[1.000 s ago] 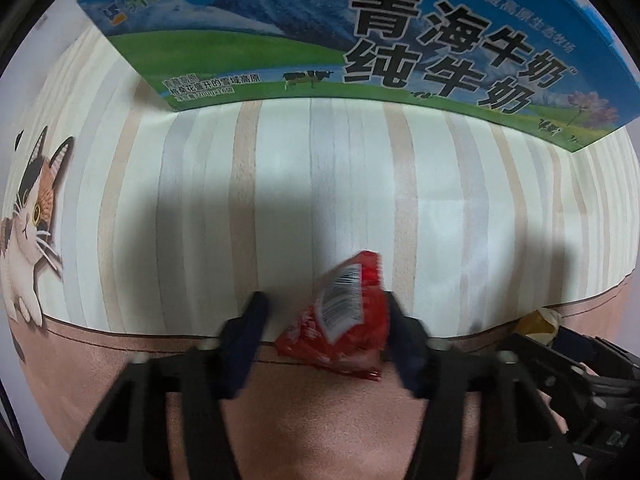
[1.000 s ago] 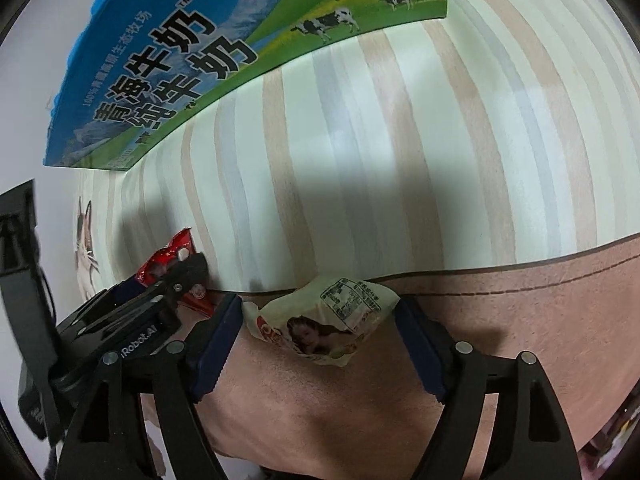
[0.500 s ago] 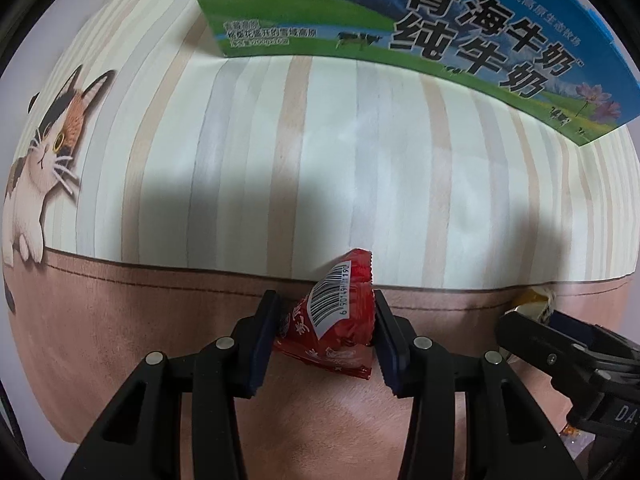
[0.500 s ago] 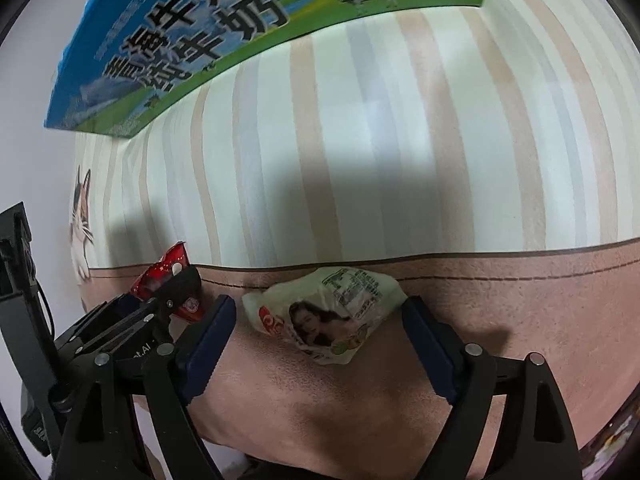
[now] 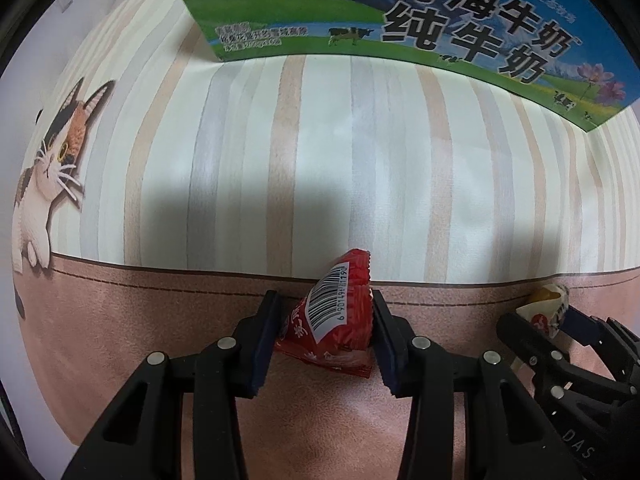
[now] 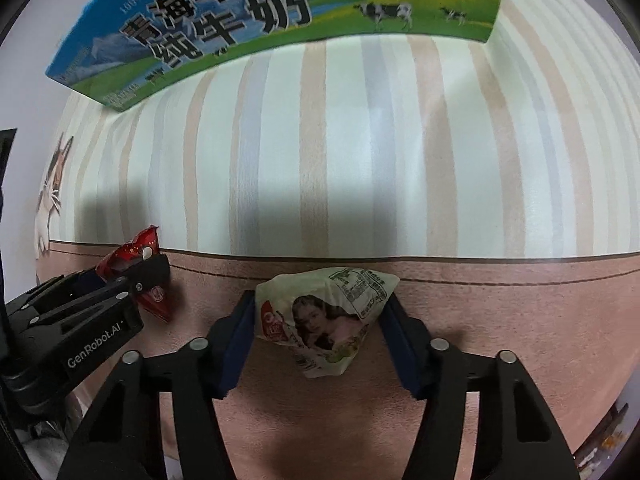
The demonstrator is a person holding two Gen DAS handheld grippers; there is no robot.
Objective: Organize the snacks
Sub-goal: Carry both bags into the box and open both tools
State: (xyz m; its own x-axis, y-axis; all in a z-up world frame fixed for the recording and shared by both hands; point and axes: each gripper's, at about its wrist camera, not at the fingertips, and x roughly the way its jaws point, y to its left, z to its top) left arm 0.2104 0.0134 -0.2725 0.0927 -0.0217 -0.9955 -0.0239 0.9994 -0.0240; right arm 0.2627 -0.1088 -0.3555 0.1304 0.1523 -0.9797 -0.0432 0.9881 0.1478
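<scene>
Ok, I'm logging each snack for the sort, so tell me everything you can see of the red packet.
The red packet is a small, crinkly pouch of glossy foil-like film with a serrated sealed top edge, a white barcode label running diagonally and white print low on its face. It is puffed, tilted, and pinched at both sides by the left gripper, above the pink band of the mat. The right wrist view shows it from the side.

Red snack packet (image 5: 340, 316) glossy crinkled foil; milk carton (image 5: 440, 16) printed cardboard; tablecloth (image 5: 320, 160) matt.
</scene>
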